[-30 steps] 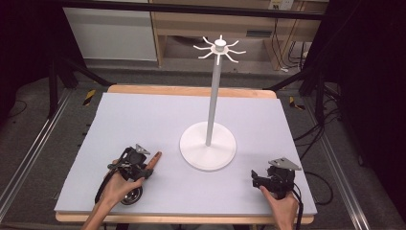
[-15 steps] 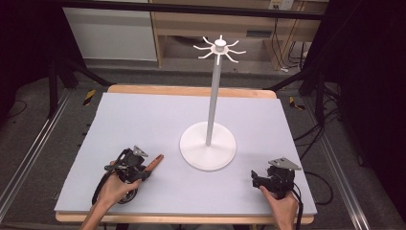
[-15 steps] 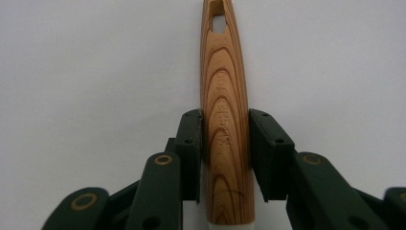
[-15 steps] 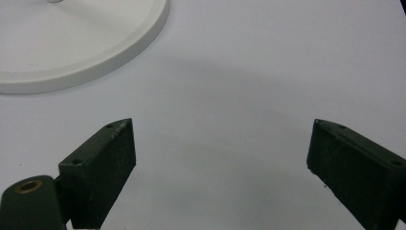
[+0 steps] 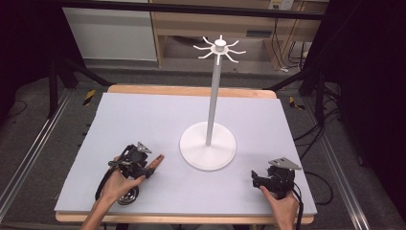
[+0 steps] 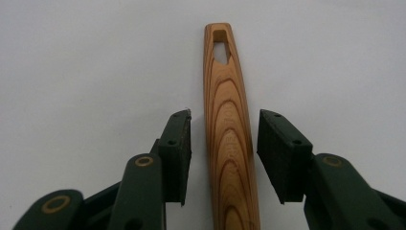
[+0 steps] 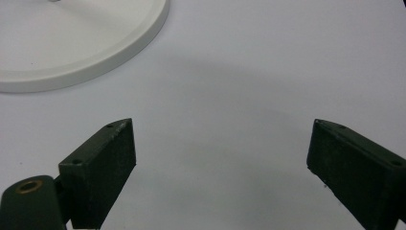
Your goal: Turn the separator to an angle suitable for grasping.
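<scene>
A wooden handle (image 6: 229, 163) with a slot near its far tip lies on the pale mat, between the jaws of my left gripper (image 6: 225, 117). The jaws stand open, with a narrow gap on each side of the wood. From above, the left gripper (image 5: 143, 165) sits at the front left. The handle's tip (image 5: 156, 161) pokes out past it, and a round metal bowl (image 5: 127, 196) shows under the hand. My right gripper (image 7: 218, 127) is open and holds nothing. It rests at the front right (image 5: 259, 179), close to the stand's base (image 7: 72, 52).
A tall white stand (image 5: 213, 100) with a ring of hooks on top (image 5: 219, 46) rises from a round base (image 5: 208, 147) mid-table. The pale mat (image 5: 143, 115) covers a wooden table. Black frame bars and cables run along both sides.
My left gripper has shifted slightly along the wooden handle. The right gripper and the stand have stayed where they were.
</scene>
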The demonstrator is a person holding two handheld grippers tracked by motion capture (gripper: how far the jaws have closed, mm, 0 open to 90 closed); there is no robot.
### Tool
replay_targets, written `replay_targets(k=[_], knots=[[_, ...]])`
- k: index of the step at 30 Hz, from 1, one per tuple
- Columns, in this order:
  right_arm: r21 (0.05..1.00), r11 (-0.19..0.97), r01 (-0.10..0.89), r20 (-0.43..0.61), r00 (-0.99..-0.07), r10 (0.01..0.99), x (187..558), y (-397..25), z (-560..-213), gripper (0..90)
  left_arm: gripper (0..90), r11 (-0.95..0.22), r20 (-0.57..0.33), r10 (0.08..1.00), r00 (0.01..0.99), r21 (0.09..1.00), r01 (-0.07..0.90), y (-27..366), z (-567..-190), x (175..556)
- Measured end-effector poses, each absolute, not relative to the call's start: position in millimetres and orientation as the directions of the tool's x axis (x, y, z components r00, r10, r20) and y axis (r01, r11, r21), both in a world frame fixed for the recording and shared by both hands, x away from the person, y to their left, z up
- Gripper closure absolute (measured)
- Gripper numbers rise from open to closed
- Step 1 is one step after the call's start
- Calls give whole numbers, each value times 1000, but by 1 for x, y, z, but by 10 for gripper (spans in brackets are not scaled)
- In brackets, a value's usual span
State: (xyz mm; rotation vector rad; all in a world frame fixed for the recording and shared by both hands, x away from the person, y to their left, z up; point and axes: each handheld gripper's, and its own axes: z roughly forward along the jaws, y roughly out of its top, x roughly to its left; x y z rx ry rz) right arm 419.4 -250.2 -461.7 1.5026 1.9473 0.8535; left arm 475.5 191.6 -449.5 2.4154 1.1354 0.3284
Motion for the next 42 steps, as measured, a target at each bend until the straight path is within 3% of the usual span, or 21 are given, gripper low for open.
replay_targets(k=[12, 26, 42], knots=[[745, 182, 642, -25, -246, 969, 420, -251, -463, 99, 640, -592, 31, 764, 644, 430, 681, 180, -452, 489], [737, 186, 650, -17, -257, 966, 422, -250, -463, 99, 637, -594, 20, 773, 634, 372, 713, 175, -450, 495], [730, 185, 658, -13, -258, 966, 423, -251, -465, 98, 672, -580, 20, 784, 620, 378, 721, 174, -450, 494]])
